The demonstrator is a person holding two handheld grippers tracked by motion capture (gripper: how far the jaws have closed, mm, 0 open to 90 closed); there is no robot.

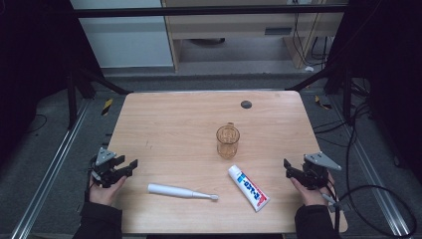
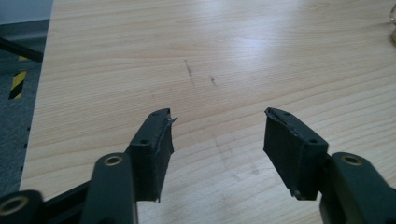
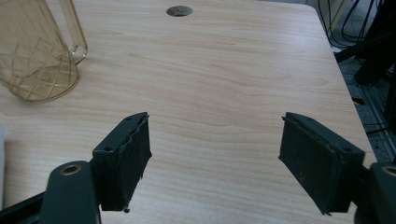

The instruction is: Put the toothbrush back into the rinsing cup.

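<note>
From the high view, you hold your left gripper at the left edge of the wooden table, and your right gripper at the right edge. Both claws are apart and hold nothing. Near you lies a white electric toothbrush. It is long, round and smooth. It lies almost sideways, with its thick handle toward your left gripper and its small brush head pointing right. Just right of it lies a white toothpaste tube with red and blue letters, too small to read. Its cap end points up and to the left, and its flat end points toward you. Behind the tube stands a see-through amber cup with a handle, upright. A small dark round spot sits far back on the table.

In the left gripper view, your two black jaws stand wide apart over bare, pale wood with fine grain and a few dark scuffs.

In the right gripper view, your jaws stand wide apart too. The amber cup is at the top left, with crisscross lines cut in its side.
</note>
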